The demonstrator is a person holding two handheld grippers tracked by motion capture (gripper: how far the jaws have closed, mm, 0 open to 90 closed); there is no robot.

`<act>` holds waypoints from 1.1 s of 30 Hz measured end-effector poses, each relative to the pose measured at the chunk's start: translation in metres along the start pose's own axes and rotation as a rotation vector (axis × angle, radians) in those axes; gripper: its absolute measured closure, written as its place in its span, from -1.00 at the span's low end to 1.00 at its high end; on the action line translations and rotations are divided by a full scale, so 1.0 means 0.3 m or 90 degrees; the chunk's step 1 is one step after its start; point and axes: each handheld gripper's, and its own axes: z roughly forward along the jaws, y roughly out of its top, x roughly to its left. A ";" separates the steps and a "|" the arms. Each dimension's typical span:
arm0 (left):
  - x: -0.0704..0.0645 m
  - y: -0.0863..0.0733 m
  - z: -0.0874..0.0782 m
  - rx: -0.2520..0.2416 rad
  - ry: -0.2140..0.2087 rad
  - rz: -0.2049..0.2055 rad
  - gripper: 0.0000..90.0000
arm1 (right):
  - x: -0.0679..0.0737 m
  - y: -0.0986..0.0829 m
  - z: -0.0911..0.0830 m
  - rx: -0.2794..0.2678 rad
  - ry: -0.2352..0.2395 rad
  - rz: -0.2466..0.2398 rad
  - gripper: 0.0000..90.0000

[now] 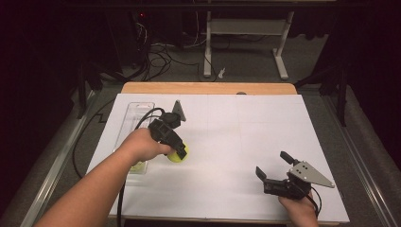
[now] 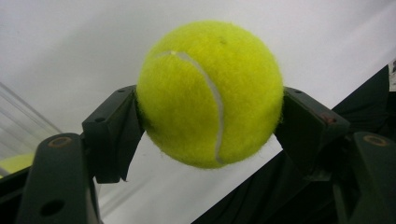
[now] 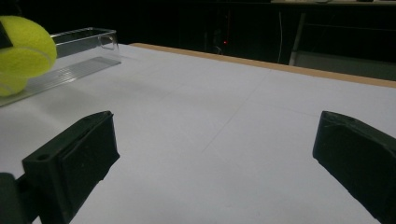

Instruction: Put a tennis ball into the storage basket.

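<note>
— What sits nearest?
— The right hand-held gripper point(image 1: 274, 171), jaws spread wide over the white table point(image 1: 236, 142).
— And beyond it?
— The left hand-held gripper point(image 1: 178, 152) clamps a fuzzy yellow-green tennis ball point(image 2: 210, 93) with a curved white seam, just beside the clear tray point(image 1: 135, 118).

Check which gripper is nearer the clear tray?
Left. The left gripper, clamping the tennis ball, sits beside the clear tray; the right gripper is open, far across the table.

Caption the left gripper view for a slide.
Left gripper clamps a yellow tennis ball above the white table.
</note>
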 end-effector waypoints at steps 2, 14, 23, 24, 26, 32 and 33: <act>0.000 0.001 -0.006 -0.004 -0.002 0.001 -0.38 | 0.000 0.000 -0.001 0.000 0.000 0.000 -0.99; -0.023 0.017 -0.048 -0.006 -0.004 0.008 -0.38 | -0.002 0.000 -0.002 -0.002 0.000 0.001 -0.99; -0.033 0.020 -0.082 -0.008 -0.004 0.011 -0.38 | -0.002 -0.001 -0.003 -0.001 0.000 0.002 -0.99; -0.034 0.020 -0.087 -0.008 -0.005 0.012 -0.38 | -0.002 -0.001 -0.003 -0.002 -0.001 0.002 -0.99; -0.032 0.019 -0.094 -0.008 -0.006 0.012 -0.38 | -0.002 -0.001 -0.002 -0.001 0.000 0.001 -0.99; -0.007 0.009 -0.108 -0.014 -0.003 0.001 -0.38 | -0.001 -0.001 -0.002 -0.001 -0.001 0.000 -0.99; -0.001 0.007 -0.109 -0.016 -0.004 -0.001 -0.38 | -0.001 -0.001 -0.002 -0.001 -0.001 0.001 -0.99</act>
